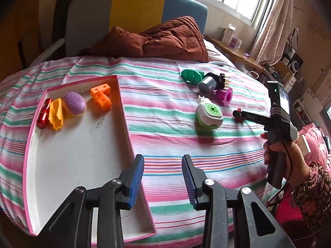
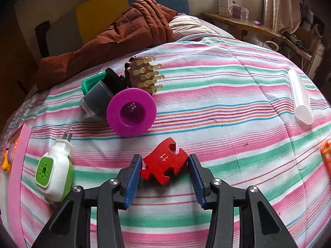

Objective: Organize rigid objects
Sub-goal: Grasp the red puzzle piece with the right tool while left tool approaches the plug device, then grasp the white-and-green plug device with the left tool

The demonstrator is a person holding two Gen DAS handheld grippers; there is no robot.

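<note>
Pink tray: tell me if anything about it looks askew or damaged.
The pink tray sits at an angle to the bedsheet's stripes, and a dark smudge marks its white floor. Its four toys crowd the far end; nothing looks broken.

Orange block cut by right edge; green case mostly hidden behind jar.

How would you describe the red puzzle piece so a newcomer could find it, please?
On the striped bedsheet, look nearest the right gripper, in front of the purple funnel-shaped ring. The flat red wooden jigsaw piece lies between the blue pads, the only flat red thing there.
</note>
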